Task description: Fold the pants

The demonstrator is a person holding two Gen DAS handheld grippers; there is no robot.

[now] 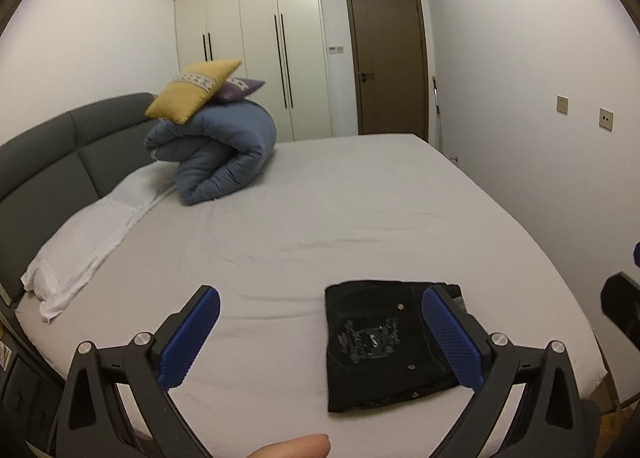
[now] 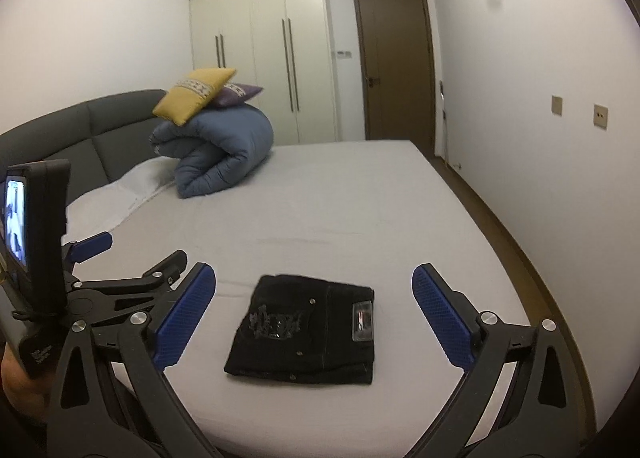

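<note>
Pants (image 1: 380, 342): black, folded into a compact rectangle, lying flat on the white sheet of the bed (image 1: 320, 194).

Left wrist view. The pants occupy the lower centre-right of the frame, with a pale printed emblem and small metal studs on the top face. The left gripper (image 1: 320, 332) stands wide, its blue pads (image 1: 188, 342) spread to lower left and lower right, nothing between them but sheet and part of the pants behind. The right-hand pad overlaps the pants' right edge in the picture; contact cannot be told. A fingertip (image 1: 296, 448) shows at the bottom edge. At centre left, a rolled blue duvet (image 1: 216, 154) sits on the bed, with a yellow cushion (image 1: 192, 92) and a purple cushion (image 1: 240, 88) on top. A white pillow (image 1: 92, 234) lies along the grey headboard (image 1: 52, 154) at left. White wardrobe doors (image 1: 260, 54) and a brown door (image 1: 388, 62) fill the upper centre.

Right wrist view. The pants (image 2: 308, 332) lie at lower centre, between the two pads in the picture but clear of both; a leather patch shows near their right edge. The right gripper (image 2: 314, 318) stands wide and holds nothing. At the left edge the left gripper (image 2: 120, 258) appears from the side with its camera screen (image 2: 16, 218). The duvet (image 2: 220, 150) and the cushions are at centre left, and the door (image 2: 396, 66) is at upper centre.
</note>
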